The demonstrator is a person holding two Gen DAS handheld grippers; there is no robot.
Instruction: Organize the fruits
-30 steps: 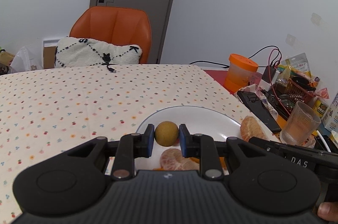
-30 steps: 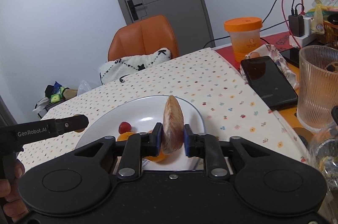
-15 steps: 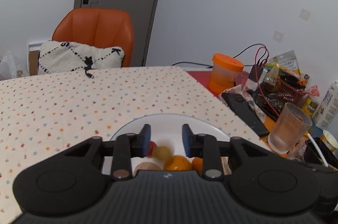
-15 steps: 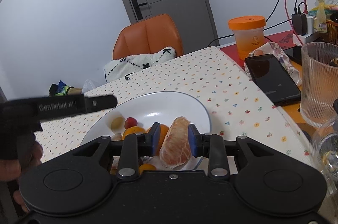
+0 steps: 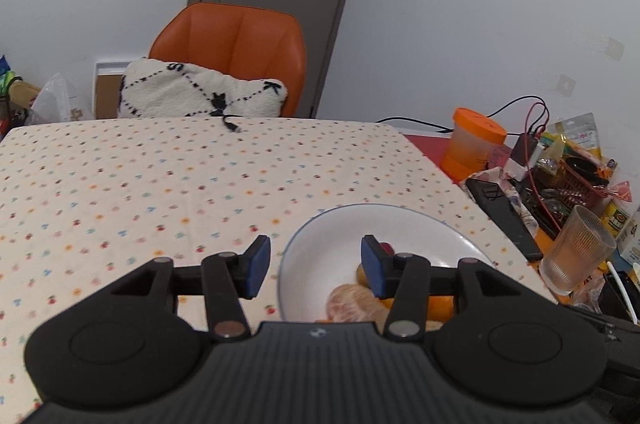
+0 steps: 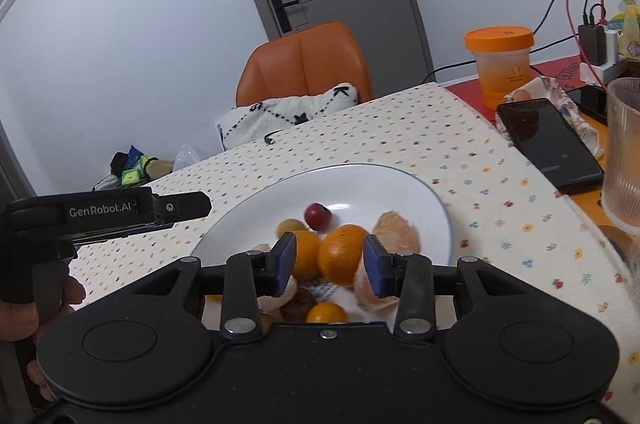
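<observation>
Left gripper [image 5: 313, 266]: jaws wide apart, nothing between them, hovering over the near left rim of the white plate [image 5: 320, 244]. Right gripper [image 6: 330, 266]: jaws apart, empty, above the plate's near side.

Fruit all lies on the plate: two oranges [image 6: 340, 256] side by side in the middle, a peeled orange piece [image 6: 396, 234] just right of them, a red grape [image 6: 317, 216] and a pale green grape [image 6: 291, 226] behind.

Plate rests on the dotted tablecloth [image 6: 400, 144]. A phone [image 6: 548, 142] and a ribbed glass [image 6: 624, 152] stand to the right.
</observation>
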